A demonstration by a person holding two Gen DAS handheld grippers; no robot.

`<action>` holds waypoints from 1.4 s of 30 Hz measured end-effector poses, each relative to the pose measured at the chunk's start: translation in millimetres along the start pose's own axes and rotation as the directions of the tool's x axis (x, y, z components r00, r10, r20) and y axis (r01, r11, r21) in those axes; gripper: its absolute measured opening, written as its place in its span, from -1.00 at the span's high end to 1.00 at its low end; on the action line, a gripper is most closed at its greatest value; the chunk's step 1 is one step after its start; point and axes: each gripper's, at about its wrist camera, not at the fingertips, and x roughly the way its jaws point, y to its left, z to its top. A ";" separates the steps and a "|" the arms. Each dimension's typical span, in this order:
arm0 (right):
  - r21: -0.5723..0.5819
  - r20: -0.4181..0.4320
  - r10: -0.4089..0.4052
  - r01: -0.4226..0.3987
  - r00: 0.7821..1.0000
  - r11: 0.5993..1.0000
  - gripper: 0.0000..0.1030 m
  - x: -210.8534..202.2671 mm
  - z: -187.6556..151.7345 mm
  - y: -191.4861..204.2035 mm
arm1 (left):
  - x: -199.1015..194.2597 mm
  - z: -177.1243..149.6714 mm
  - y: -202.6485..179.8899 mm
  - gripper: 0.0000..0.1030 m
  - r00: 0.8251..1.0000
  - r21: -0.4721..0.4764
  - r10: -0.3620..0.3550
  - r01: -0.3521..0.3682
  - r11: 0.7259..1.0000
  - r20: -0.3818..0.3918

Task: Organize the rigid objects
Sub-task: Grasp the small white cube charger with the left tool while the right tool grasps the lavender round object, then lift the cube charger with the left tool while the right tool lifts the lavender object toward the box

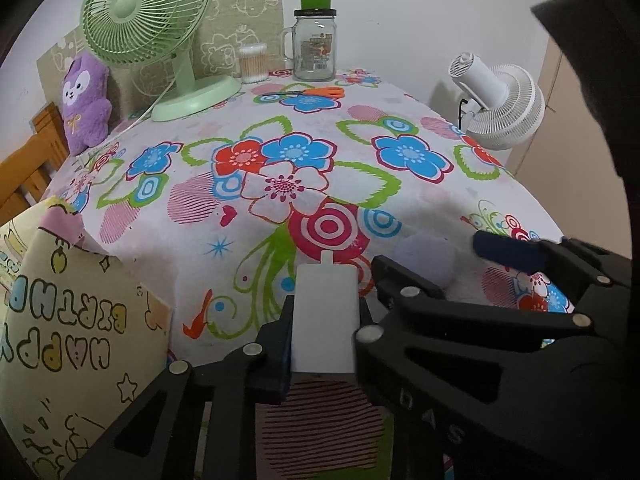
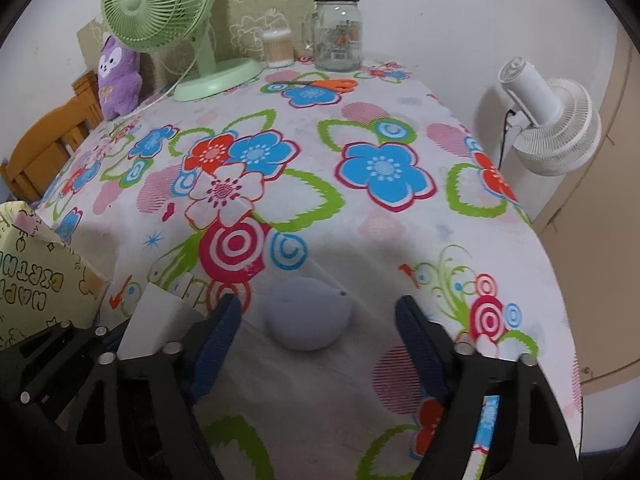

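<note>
Left gripper (image 1: 325,340) clamped on the white block (image 1: 325,316) at lower centre of the left wrist frame, pads squeezing its flat sides, probably for a square, steady lift off the floral tablecloth (image 1: 400,208). Right gripper (image 2: 318,334) with jaws apart and touching nothing, straddling the grey-lilac rounded object (image 2: 308,314) at lower centre of the right wrist frame, likely lined up to close. Gift box (image 1: 64,320) at lower left, perhaps the destination.

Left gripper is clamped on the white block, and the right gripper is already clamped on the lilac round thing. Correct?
Not quite. The right gripper is open, its fingers either side of the lilac round thing, not touching, per the right wrist view. The left gripper does clamp the white block.
</note>
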 end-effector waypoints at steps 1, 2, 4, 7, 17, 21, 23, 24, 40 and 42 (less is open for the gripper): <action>0.003 -0.009 0.008 -0.008 1.000 1.000 -0.40 1.4 0.3 0.3 | 0.1 0.2 0.3 0.50 1.000 -0.002 -0.002 0.002 1.000 0.000; 0.005 -0.012 0.015 -0.015 1.000 1.000 -0.37 2.2 1.0 0.8 | 0.3 0.6 1.0 0.50 1.000 -0.005 -0.003 0.003 1.000 0.000; -0.005 -0.011 0.028 -0.028 1.000 1.000 -0.28 2.2 1.2 2.7 | 0.8 1.0 2.0 0.48 1.000 -0.013 -0.006 0.006 1.000 -0.003; -0.007 -0.012 0.047 -0.047 0.999 0.999 0.01 1.1 1.3 5.4 | 1.2 2.0 3.9 0.47 1.000 -0.030 -0.013 0.013 0.999 -0.008; 0.008 -0.001 0.015 -0.015 1.000 1.000 0.09 -4.3 -1.2 3.3 | 0.0 1.2 -1.7 0.51 1.000 -0.004 -0.013 0.013 1.000 -0.013; 0.013 -0.002 -0.008 0.009 1.000 1.000 0.08 -9.6 -5.1 -1.4 | -3.1 -0.8 -6.6 0.51 0.999 0.005 -0.030 0.030 1.000 -0.023; 0.017 -0.001 -0.020 0.020 1.000 1.000 0.08 -13.1 -7.8 -3.4 | -5.6 -2.2 -9.2 0.51 0.999 0.010 -0.037 0.037 0.999 -0.025; 0.019 0.000 -0.022 0.022 1.000 1.000 0.08 -15.0 -9.0 -4.1 | -7.4 -2.9 -10.5 0.51 0.999 0.013 -0.038 0.038 0.999 -0.023; 0.039 0.036 -0.054 0.053 0.998 0.998 0.08 -53.0 -26.6 -2.8 | -41.5 -14.8 -19.9 0.51 0.999 0.046 -0.035 0.035 0.998 0.003; 0.039 0.039 -0.057 0.055 0.998 0.998 0.08 -57.3 -28.5 -1.8 | -46.3 -17.0 -19.9 0.51 0.999 0.048 -0.037 0.037 0.998 0.005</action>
